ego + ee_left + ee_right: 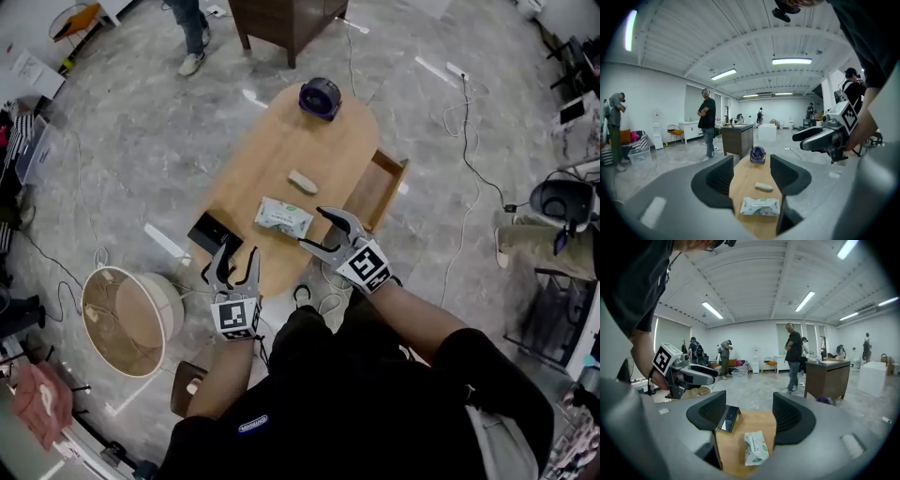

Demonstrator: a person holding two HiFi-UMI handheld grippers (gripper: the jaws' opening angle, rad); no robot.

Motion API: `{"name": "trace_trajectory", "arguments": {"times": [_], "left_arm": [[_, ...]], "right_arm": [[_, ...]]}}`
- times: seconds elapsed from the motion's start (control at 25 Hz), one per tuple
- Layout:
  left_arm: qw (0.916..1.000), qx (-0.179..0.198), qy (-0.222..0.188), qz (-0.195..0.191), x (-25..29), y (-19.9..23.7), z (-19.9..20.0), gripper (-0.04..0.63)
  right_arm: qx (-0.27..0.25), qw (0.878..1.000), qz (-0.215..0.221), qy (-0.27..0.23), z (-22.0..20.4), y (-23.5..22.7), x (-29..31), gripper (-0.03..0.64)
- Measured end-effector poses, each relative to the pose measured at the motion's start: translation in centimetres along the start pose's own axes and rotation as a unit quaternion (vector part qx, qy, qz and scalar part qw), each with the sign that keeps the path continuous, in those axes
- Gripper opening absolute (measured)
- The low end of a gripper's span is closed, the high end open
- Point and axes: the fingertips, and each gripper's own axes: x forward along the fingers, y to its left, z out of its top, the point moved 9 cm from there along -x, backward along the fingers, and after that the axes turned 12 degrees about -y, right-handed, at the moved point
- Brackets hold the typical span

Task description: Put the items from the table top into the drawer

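At the near end of the wooden table [309, 141] lay the wipes pack [283, 217], long axis toward the nearer right gripper [312, 228]; it and the left gripper [236, 253] gaped empty.

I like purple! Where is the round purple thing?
In the head view the round purple thing sits at the far end of the table, beyond the small white bar and the wipes pack.

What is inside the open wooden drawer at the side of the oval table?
Only the bare bottom of the open wooden drawer shows, with no item visible. Its part under the oval wooden tabletop is covered.
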Motion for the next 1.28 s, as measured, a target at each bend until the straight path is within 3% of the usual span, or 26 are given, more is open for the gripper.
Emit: {"name": "trace_trajectory", "arguments": {"times": [0.28, 0.6, 0.8, 0.96, 1.28], "left_arm": [[0.9985, 0.016, 0.030, 0.042, 2.9, -1.0, -8.2, 0.238], [0.9958, 0.021, 0.064, 0.062, 4.2, -1.4, -14.2, 0.233], [0.9934, 0.017, 0.098, 0.058, 4.9, -1.4, -17.7, 0.210], [0.9946, 0.022, 0.092, 0.044, 4.7, -1.1, -19.4, 0.209], [0.9960, 0.007, 0.086, 0.022, 2.6, -1.3, -20.0, 0.207]], "right_arm": [[0.000, 0.997, 0.066, 0.047, -9.5, -2.4, 4.1, 0.337], [0.009, 0.990, 0.074, 0.122, -19.3, -4.3, 8.3, 0.394], [-0.031, 0.980, 0.104, 0.164, -23.7, -3.8, 11.1, 0.408], [-0.065, 0.970, 0.122, 0.201, -26.6, -3.0, 14.1, 0.410], [-0.065, 0.944, 0.131, 0.296, -32.3, -2.8, 18.6, 0.414]]}}
